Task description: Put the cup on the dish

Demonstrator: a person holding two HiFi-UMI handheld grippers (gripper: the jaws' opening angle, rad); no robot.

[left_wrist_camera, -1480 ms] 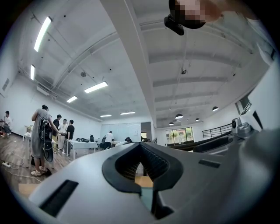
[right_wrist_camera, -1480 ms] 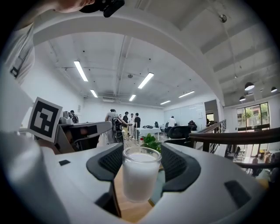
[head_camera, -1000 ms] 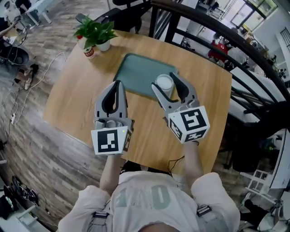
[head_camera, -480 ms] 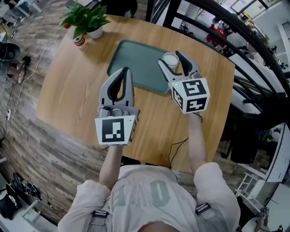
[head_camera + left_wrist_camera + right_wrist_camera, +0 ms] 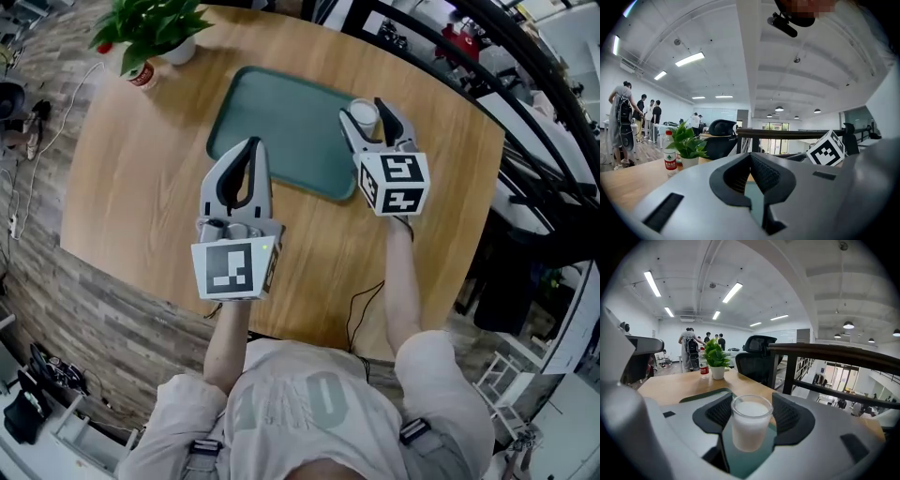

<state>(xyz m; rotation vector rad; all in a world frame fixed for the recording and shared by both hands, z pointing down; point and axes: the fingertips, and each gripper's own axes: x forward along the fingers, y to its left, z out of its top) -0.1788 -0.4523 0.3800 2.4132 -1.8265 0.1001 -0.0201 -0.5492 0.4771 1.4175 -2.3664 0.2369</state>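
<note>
Right gripper view: right gripper [image 5: 751, 401] clamps cup [image 5: 750, 425] upright at dish [image 5: 281, 131] upper-right corner (likely for set-down) | left gripper [image 5: 251, 147] closed, empty, parked clear.

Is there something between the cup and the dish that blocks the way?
Nothing visible does. The right gripper holds the cup over the right part of the green dish, and only bare dish surface shows under it.
</note>
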